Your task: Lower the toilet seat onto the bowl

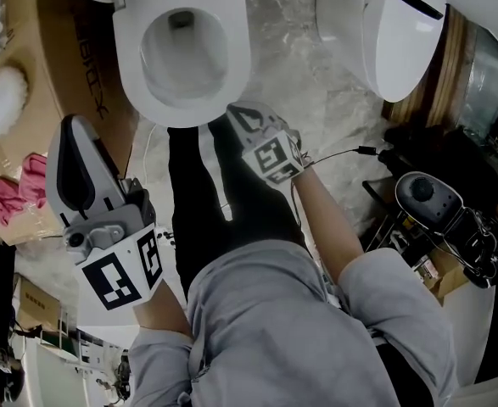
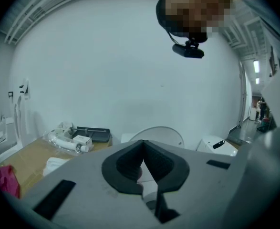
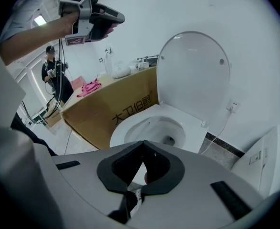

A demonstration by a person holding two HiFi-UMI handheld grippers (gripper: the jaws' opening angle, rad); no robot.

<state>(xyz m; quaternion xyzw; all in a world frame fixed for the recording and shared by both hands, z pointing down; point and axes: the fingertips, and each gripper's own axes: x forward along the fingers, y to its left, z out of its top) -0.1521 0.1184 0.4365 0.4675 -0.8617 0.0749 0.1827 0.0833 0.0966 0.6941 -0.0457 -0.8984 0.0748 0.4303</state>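
Observation:
The white toilet [image 1: 181, 58] stands at the top of the head view, and its seat ring [image 3: 130, 123] lies flat around the bowl opening. Behind it the lid [image 3: 192, 70] stands upright. My right gripper [image 1: 234, 110] hovers just in front of the bowl's front edge; its jaws [image 3: 142, 144] are shut with nothing between them. My left gripper [image 1: 69, 121] is held up at the left, well away from the toilet. It points at a bare wall, with its jaws [image 2: 142, 144] shut and empty. The same left gripper [image 3: 113, 19] shows high in the right gripper view.
A cardboard box [image 1: 87, 83] stands against the toilet's left side, with a pink cloth [image 1: 19, 189] beyond it. A second white toilet unit [image 1: 393, 24] is at the right. A cable [image 1: 342, 153] and dark equipment [image 1: 435, 202] lie on the marble floor at right. A person [image 3: 51, 66] stands far off.

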